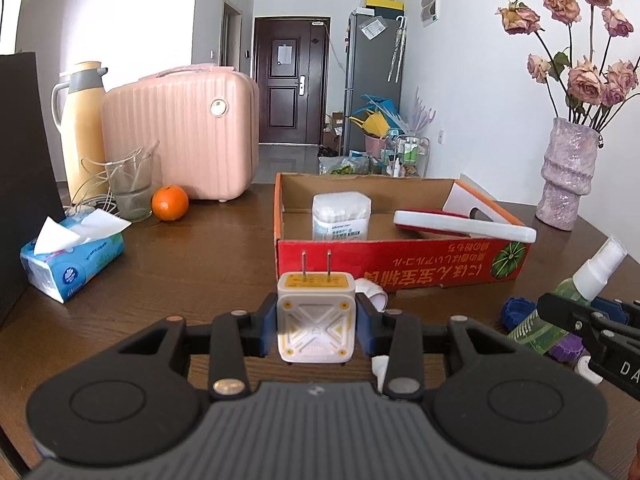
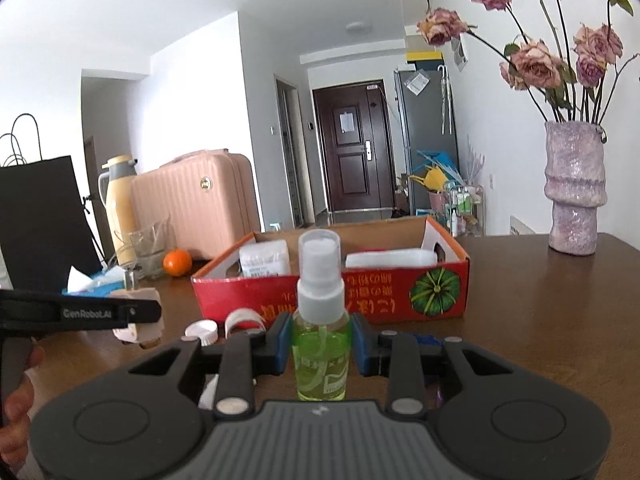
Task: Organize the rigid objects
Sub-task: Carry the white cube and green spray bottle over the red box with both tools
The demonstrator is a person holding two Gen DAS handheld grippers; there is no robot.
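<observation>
My left gripper point(image 1: 316, 320) is shut on a white and yellow plug adapter point(image 1: 316, 316), prongs pointing up, held above the table in front of the red cardboard box point(image 1: 400, 264). My right gripper point(image 2: 322, 344) is shut on a green spray bottle point(image 2: 320, 344) with a clear cap, upright, also in front of the box point(image 2: 328, 292). The box holds a cotton swab container point(image 1: 341, 216) and a white and red flat case point(image 1: 464, 226). In the right wrist view the left gripper with the adapter point(image 2: 138, 320) shows at the left. The bottle point(image 1: 560, 312) appears at the right of the left wrist view.
On the brown table stand a tissue pack point(image 1: 72, 256), an orange point(image 1: 169, 202), a glass point(image 1: 130, 186), a yellow thermos point(image 1: 82, 128), a pink case point(image 1: 180, 128) and a purple vase of roses point(image 1: 566, 172). Bottle caps point(image 2: 202, 332) and a tape roll point(image 2: 244, 320) lie near the box.
</observation>
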